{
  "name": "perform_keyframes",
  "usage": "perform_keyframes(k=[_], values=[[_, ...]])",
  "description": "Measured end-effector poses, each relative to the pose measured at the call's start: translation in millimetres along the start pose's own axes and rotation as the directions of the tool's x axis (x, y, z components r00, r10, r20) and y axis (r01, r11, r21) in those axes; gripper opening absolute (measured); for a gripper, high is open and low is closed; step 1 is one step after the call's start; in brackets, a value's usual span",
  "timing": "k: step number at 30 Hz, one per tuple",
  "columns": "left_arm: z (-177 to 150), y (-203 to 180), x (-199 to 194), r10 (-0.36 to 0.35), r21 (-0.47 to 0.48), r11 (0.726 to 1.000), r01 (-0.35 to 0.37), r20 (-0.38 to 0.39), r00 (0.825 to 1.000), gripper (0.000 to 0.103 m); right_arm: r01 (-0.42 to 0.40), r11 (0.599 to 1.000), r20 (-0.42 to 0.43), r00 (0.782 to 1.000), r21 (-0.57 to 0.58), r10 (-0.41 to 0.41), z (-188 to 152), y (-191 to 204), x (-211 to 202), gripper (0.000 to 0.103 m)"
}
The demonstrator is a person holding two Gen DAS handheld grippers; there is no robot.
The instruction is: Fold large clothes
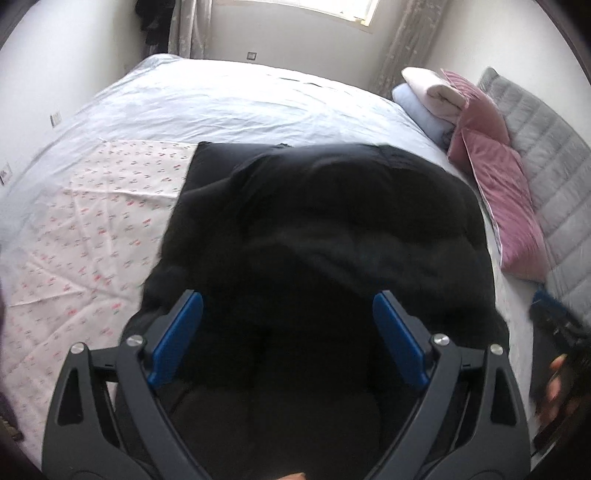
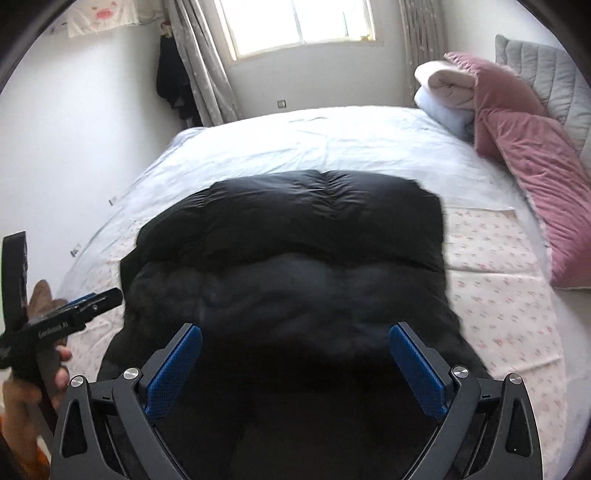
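Black puffer jacket [image 2: 288, 266] lies on the bed [image 2: 332, 147], over a pink floral sheet [image 2: 498, 280] that covers the near part of the pale blue bedsheet [image 2: 258, 147]. The jacket is folded into a roughly rectangular bundle. Its long axis runs from the near bed edge away toward the window [image 2: 299, 26]; the far end is a straight quilted edge, square to that axis. The upper layer ends in a fold line across the middle in the right wrist view. Which end is collar or hem cannot be told.

Left gripper [image 1: 288, 332]: jaws spread wide, blue pads [image 1: 177, 332] apart above the near part of the jacket, nothing between them. Also seen from the side at the left edge of the right wrist view, held in a hand [image 2: 33, 373].

Right gripper [image 2: 295, 365]: jaws spread wide, blue pads clear of the fabric, nothing gripped.

At the head end, on the right: a pink velvet quilt [image 2: 535, 166], a rolled white and blue blanket [image 2: 443, 96], a grey padded headboard [image 2: 546, 74]. Dark clothes [image 2: 171, 81] hang beside the curtain [image 2: 199, 62].
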State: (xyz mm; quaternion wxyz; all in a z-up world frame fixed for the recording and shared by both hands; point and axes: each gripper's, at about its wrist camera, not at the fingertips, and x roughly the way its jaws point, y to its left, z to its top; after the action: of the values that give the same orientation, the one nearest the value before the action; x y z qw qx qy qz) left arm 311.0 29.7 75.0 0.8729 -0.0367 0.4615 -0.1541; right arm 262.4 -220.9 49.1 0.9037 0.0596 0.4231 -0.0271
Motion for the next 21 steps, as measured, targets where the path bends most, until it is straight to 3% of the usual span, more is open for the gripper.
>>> perform_keyframes(k=[9, 15, 21], values=[[-83.3, 12.3, -77.1, 0.012, 0.176, 0.984, -0.008, -0.023, 1.0, 0.098, -0.009, 1.0, 0.005, 1.0, 0.022, 0.009, -79.1, -36.6, -96.1, 0.102], [-133.6, 51.1, -98.8, 0.013, 0.148, 0.989, -0.002, -0.073, 0.997, 0.098, 0.012, 0.999, -0.022, 1.0, 0.034, -0.011, -138.2, -62.7, -125.3, 0.102], [-173.1, 85.3, -93.9, 0.049, 0.152, 0.988, -0.027, -0.143, 0.988, 0.098, 0.011, 0.994, -0.096, 0.995, 0.107, 0.0, -189.8, -95.1, -122.8, 0.102]])
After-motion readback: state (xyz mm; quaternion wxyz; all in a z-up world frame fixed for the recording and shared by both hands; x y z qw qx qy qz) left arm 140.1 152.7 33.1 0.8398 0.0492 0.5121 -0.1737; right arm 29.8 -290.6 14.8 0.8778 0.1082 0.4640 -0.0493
